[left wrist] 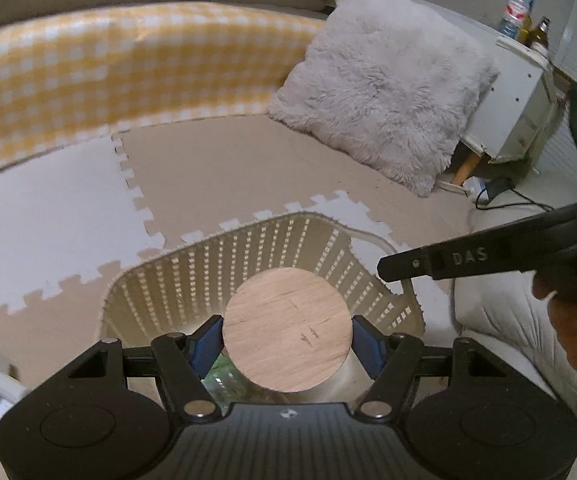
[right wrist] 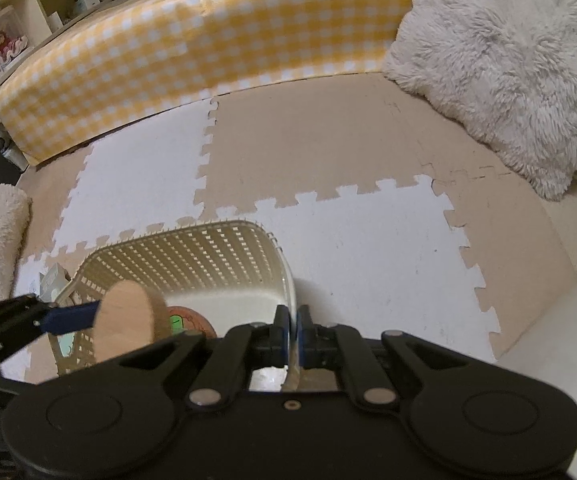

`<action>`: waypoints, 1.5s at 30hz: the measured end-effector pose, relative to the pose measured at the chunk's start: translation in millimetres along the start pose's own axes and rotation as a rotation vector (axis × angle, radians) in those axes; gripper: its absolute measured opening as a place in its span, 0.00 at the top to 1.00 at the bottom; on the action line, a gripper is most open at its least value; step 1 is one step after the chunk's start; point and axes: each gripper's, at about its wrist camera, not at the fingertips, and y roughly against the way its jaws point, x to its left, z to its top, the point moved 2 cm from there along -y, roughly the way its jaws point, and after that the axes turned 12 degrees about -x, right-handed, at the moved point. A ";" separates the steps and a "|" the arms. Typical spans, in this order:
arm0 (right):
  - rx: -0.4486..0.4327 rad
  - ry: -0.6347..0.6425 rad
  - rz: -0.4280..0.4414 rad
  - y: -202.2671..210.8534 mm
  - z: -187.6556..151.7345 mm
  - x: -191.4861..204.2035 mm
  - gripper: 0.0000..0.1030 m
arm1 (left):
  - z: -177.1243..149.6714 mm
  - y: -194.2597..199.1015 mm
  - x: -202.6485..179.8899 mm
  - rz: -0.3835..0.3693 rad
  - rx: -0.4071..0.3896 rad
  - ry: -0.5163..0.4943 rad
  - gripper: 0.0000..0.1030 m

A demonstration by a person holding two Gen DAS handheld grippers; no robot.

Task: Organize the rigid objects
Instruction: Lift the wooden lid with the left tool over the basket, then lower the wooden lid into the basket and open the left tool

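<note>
- Left wrist view shows our left gripper (left wrist: 287,338) clamping a round light-wood disc (left wrist: 287,330) between its blue pads, held above the cream slotted plastic basket (left wrist: 192,280).
- Our right gripper (right wrist: 293,334) is closed on the basket's near rim (right wrist: 290,280).
- The disc hides most of the basket's contents; a round item with a green mark (right wrist: 186,320) stays unclear.
- "DAS" reads on the right gripper's black arm (left wrist: 468,258).
</note>
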 end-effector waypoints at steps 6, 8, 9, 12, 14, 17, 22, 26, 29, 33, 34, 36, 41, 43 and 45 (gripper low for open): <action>-0.003 0.004 0.001 1.4 0.3 1.1 0.96 | -5.6 -17.4 -5.3 -0.027 0.000 0.049 0.33; -0.001 0.001 0.000 1.6 0.3 1.2 0.96 | -7.4 -21.8 -8.8 -0.042 0.002 0.061 0.33; -0.001 0.001 0.000 1.8 0.3 1.2 0.96 | -8.5 -23.9 -10.4 -0.049 0.003 0.066 0.33; -0.002 0.001 -0.001 2.0 0.2 1.2 0.96 | -12.2 -28.2 -14.6 -0.062 0.011 0.067 0.33; -0.003 0.004 0.000 2.5 0.3 1.3 0.96 | -13.2 -29.1 -15.4 -0.064 0.013 0.068 0.33; -0.004 0.005 0.001 3.4 0.8 1.7 0.96 | -13.2 -28.9 -14.1 -0.068 0.009 0.086 0.33; -0.003 0.007 -0.001 3.8 1.0 2.4 0.96 | -12.9 -29.3 -13.4 -0.072 0.022 0.110 0.28; 0.005 0.009 -0.010 3.3 0.0 1.9 0.96 | -11.6 -27.2 -14.2 -0.079 0.031 0.121 0.18; 0.014 0.010 -0.017 2.2 -1.5 1.8 0.96 | -12.2 -27.2 -16.0 -0.077 0.054 0.113 0.17; 0.015 0.013 -0.019 2.9 -2.2 2.7 0.96 | -12.9 -26.1 -16.5 -0.069 0.066 0.121 0.17; 0.016 0.012 -0.019 2.5 -2.1 2.7 0.96 | -12.4 -25.5 -16.4 -0.067 0.068 0.123 0.17; 0.016 0.009 -0.018 2.6 -1.7 2.3 0.96 | -11.2 -24.3 -15.7 -0.063 0.073 0.127 0.13; 0.016 0.009 -0.018 1.9 -1.5 1.8 0.96 | -10.3 -20.2 -17.3 -0.067 0.089 0.136 0.10; 0.016 0.007 -0.018 1.5 -1.3 2.0 0.96 | -10.4 -18.2 -19.7 -0.064 0.090 0.123 0.09; 0.016 0.007 -0.018 1.3 -1.2 1.9 0.96 | -10.3 -15.7 -22.3 -0.063 0.091 0.110 0.06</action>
